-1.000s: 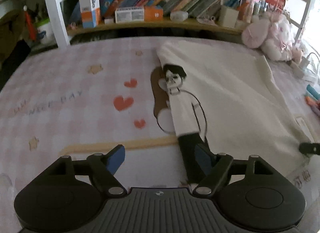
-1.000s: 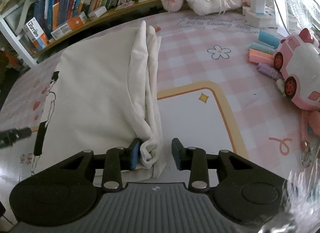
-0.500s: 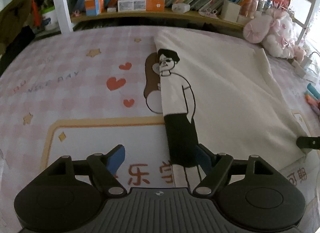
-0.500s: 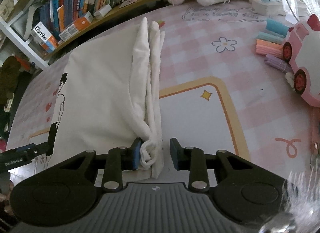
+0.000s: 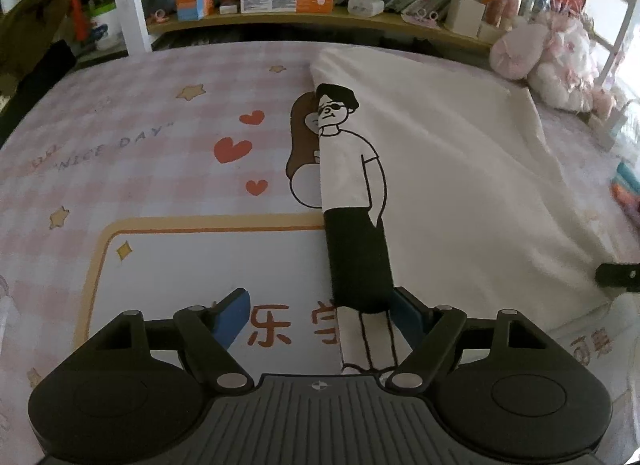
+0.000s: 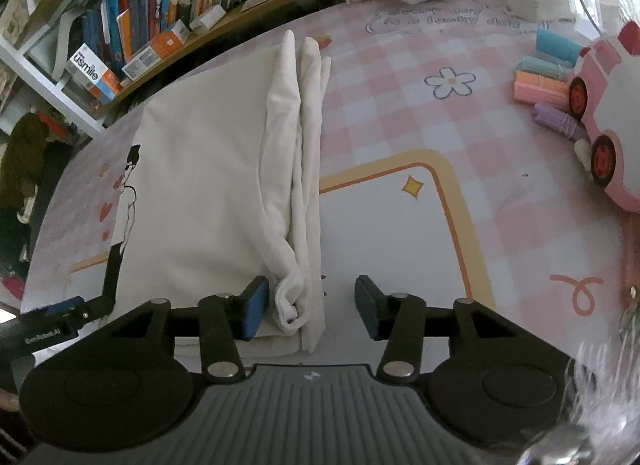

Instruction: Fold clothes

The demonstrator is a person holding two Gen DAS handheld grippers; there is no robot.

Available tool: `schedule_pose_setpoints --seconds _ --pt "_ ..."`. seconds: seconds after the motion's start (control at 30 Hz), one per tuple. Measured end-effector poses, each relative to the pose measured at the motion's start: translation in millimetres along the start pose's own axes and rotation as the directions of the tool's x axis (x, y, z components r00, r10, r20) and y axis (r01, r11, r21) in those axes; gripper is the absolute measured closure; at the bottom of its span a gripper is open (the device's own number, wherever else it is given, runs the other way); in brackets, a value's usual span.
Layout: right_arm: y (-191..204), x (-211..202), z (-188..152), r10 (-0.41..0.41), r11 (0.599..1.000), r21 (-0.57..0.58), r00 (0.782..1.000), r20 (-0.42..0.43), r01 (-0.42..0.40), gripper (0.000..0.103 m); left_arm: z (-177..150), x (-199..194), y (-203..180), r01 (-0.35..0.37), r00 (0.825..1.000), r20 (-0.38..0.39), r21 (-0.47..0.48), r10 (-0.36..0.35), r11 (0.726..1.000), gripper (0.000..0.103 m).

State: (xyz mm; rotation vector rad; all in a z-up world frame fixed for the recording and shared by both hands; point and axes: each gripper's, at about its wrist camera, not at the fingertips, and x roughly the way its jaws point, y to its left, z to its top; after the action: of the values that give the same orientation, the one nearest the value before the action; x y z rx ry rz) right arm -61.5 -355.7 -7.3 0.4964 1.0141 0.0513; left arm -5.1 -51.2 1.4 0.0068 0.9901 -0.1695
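The cream T-shirt (image 5: 460,193) is being kept partly folded on the desk (image 5: 168,169). Both left tongs (image 5: 316,313) and right tongs (image 6: 308,303) are being held open around its near corners. Soft, light, limp cloth is judged best pinched at layered edges.
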Motion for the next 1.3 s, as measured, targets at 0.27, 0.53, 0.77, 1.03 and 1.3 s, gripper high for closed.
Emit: schedule_pose_setpoints --seconds 0.27,0.53,0.77,1.03,1.3 --pt "-8 0 2 0.050 0.994 0.100 0.998 -0.032 -0.047 0.064 0 3 6 0.044 0.999 -0.027 -0.060 -0.045 0.997 0.038" --pt "-7 3 0 0.066 0.989 0.135 0.997 -0.043 -0.060 0.086 6 3 6 0.124 0.989 -0.074 -0.073 -0.130 0.990 0.089" --pt "-1 3 -6 0.155 0.983 0.103 0.988 -0.027 -0.151 0.090 12 -10 6 0.098 0.993 -0.064 0.001 -0.098 0.995 0.100" --pt "3 10 -6 0.165 0.984 0.087 0.984 -0.073 -0.159 0.090 10 -16 7 0.089 0.994 -0.068 0.015 -0.088 0.996 0.099" --pt "2 15 -4 0.153 0.986 0.084 0.984 -0.095 -0.145 0.089 3 -22 14 0.082 0.996 -0.043 -0.022 -0.083 0.996 0.100"
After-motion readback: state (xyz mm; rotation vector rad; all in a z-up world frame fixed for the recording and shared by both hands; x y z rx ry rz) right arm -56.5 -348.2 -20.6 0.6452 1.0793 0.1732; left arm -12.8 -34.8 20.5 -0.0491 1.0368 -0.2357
